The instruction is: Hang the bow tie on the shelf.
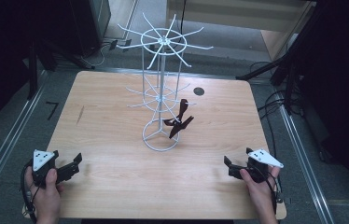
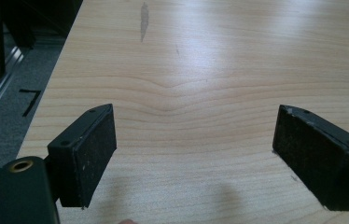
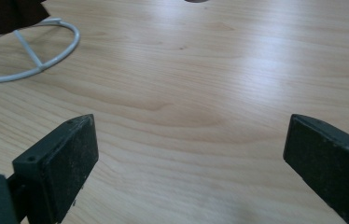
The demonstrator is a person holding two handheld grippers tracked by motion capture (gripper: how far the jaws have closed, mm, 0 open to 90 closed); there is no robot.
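Both grippers, left (image 1: 72,164) and right (image 1: 231,166), sit near my table (image 1: 116,186) edge, jaws wide, empty. Farther off, the bow (image 1: 178,122) hangs on the wire rack (image 1: 161,100)'s lower arm. Reaching carelessly, I might snag the arms and tip it.

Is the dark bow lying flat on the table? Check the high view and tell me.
No, the dark bow hangs from a lower arm of the white wire rack, above its ring base, off the table.
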